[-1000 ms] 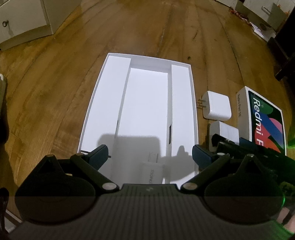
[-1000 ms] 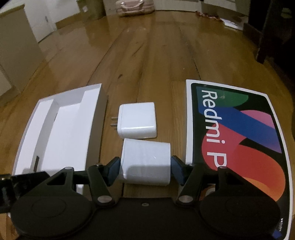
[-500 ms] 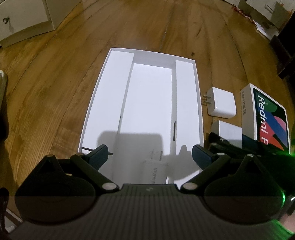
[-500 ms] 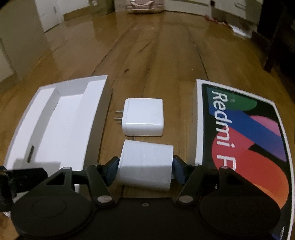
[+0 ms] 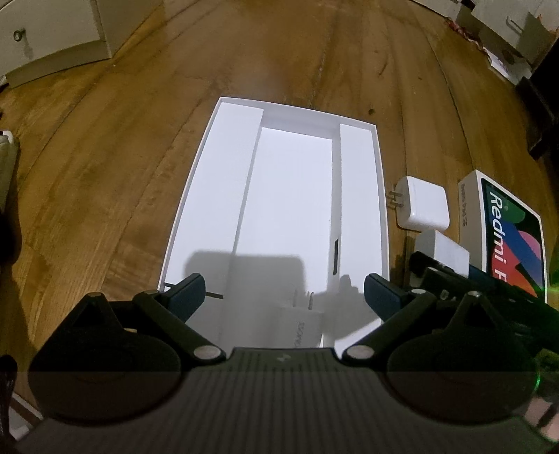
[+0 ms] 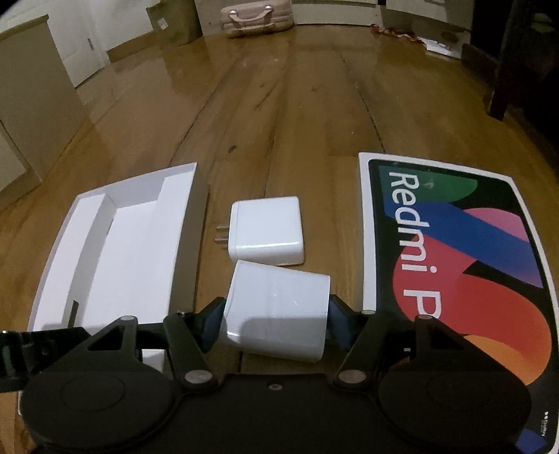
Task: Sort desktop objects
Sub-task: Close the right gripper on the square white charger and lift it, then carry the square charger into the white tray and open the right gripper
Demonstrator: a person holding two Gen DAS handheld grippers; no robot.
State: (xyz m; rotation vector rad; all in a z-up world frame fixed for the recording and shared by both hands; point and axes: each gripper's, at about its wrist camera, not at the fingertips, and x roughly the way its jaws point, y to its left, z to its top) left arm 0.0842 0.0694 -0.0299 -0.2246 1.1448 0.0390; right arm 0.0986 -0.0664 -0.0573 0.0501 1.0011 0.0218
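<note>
My right gripper (image 6: 276, 314) holds a white charger (image 6: 279, 310) between its blue pads, its jaws closing; the charger sits slightly tilted. A second white charger (image 6: 267, 230) with prongs pointing left lies just beyond it on the wood. The open white box tray (image 6: 139, 244) is to the left, the Redmi box lid (image 6: 454, 244) to the right. My left gripper (image 5: 284, 291) hangs open over the near end of the tray (image 5: 223, 195), where a third white charger (image 5: 300, 328) lies. From there the held charger (image 5: 442, 251) and right gripper (image 5: 440, 276) show at the right.
Wooden boards (image 6: 297, 122) stretch away ahead. White cabinets (image 5: 52, 38) stand at the far left, a pale suitcase (image 6: 256, 17) at the back and dark furniture legs (image 6: 503, 70) at the right. Papers (image 6: 443, 43) lie at the back right.
The charger between the right gripper's pads has tilted a little, and the right view now takes in more of the room. The left gripper has stayed over the tray.
</note>
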